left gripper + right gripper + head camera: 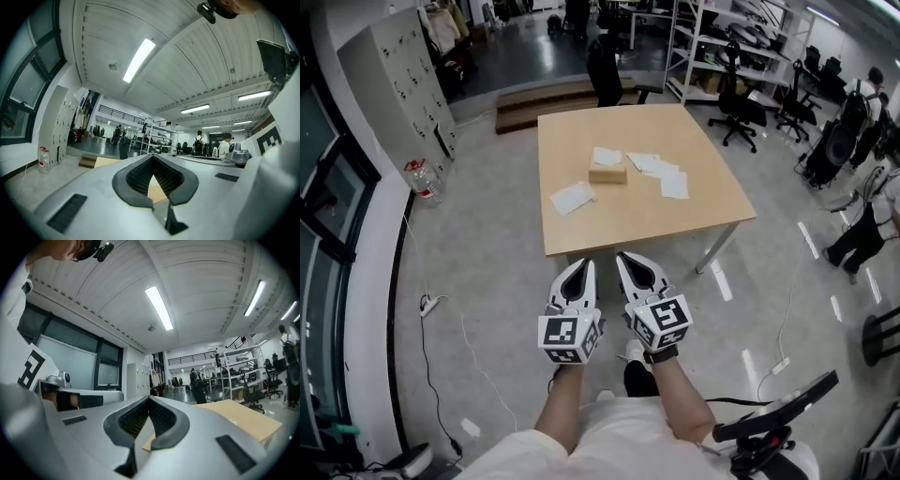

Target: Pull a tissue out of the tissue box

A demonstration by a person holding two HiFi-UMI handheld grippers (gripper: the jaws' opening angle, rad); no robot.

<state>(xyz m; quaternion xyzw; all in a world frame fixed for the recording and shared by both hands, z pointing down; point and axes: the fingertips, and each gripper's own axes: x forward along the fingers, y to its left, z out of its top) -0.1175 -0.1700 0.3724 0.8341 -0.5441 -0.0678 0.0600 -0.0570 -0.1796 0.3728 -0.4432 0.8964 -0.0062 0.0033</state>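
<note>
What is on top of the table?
A tissue box sits in the middle of the table, with loose tissues lying around it. What is inside or under the box is covered.

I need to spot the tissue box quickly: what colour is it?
The small rectangular tissue box is light tan, seen best in the head view.

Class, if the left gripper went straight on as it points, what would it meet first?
Most likely the near edge of the table: the left gripper points at it with nothing between. Height is unclear, so it might pass just above.
</note>
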